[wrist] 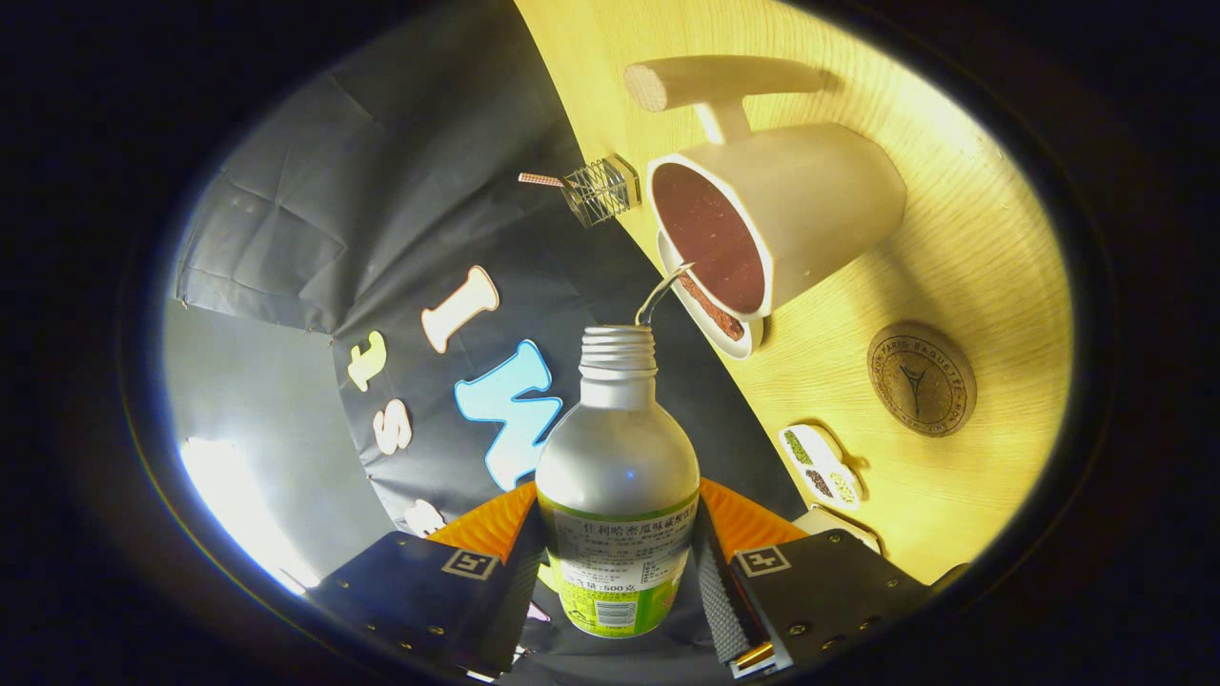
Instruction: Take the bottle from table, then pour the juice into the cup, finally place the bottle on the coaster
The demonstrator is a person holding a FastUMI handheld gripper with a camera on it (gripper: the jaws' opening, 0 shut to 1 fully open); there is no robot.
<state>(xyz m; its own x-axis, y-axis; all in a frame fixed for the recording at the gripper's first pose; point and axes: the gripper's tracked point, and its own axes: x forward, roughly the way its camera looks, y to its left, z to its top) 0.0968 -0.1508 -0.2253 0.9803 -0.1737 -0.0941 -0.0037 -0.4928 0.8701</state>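
Observation:
My gripper (618, 553) is shut on an uncapped plastic bottle (618, 476) with a green label, held between both fingers. The whole view is rolled, so the bottle is tilted over toward the white cup (777, 214). A thin clear stream runs from the bottle's threaded mouth (618, 335) to the cup's rim. The cup has a dark reddish inside and a handle, and it stands on a white saucer (710, 314). A round brown coaster (921, 378) lies on the wooden table (991, 257), beside the cup and nearer to me.
A wooden cylinder on a white stem (715, 86) stands beyond the cup. A small wire basket (599, 191) sits at the table's far edge. A little white dish with green and dark fillings (822, 465) lies close to the fingers.

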